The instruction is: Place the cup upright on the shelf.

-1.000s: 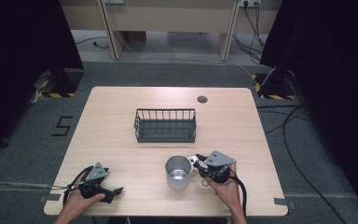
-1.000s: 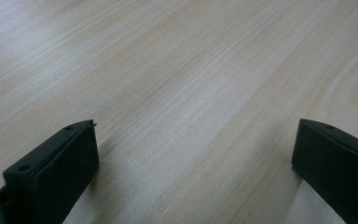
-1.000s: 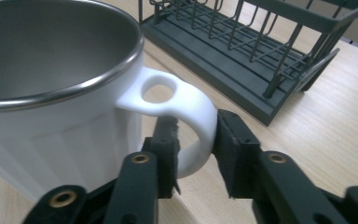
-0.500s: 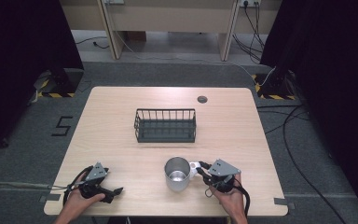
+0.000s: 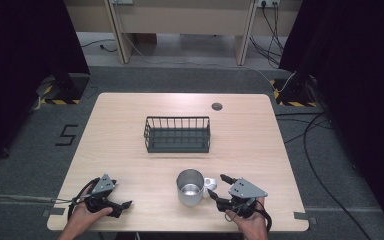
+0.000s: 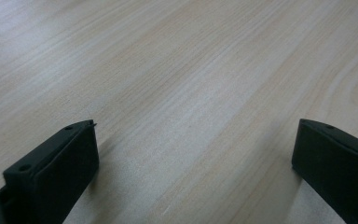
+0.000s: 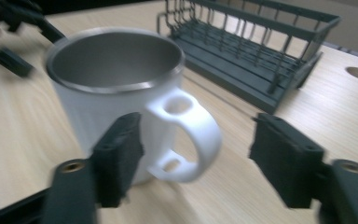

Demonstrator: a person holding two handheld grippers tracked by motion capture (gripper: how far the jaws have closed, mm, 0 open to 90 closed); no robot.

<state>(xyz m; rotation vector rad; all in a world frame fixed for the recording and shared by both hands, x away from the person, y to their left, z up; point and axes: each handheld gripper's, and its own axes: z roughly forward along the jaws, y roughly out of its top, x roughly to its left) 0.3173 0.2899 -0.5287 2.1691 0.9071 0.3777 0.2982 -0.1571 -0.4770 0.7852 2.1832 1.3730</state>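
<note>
Right gripper view, nearest item: your right hand-held gripper [image 7: 196, 158], jaws apart and just opened wider, with the mug handle [image 7: 191, 140] between them and neither pad pressing on it. Risk: a pad may clip the handle as you move the gripper, swinging or sliding the mug; the jaws stand close around it.

Item, left hand-held gripper [image 5: 125, 204]: resting at the near left edge of the desk [image 5: 125, 125], jaws apart on bare wood, nothing between them, well apart from the mug.

Item, mug [image 5: 190, 187]: white outside, metal inside, upright on the near middle of the desk, just left of your right hand-held gripper. Long axis vertical, mouth up; the handle points right, toward that gripper. Risk: the mug looks smooth and likely to skate on the wood if nudged.

Item, wire basket [image 5: 178, 134]: dark, empty, at desk centre, beyond the mug, long side running left to right. Risk: carrying the mug low could catch the near rail.
</note>
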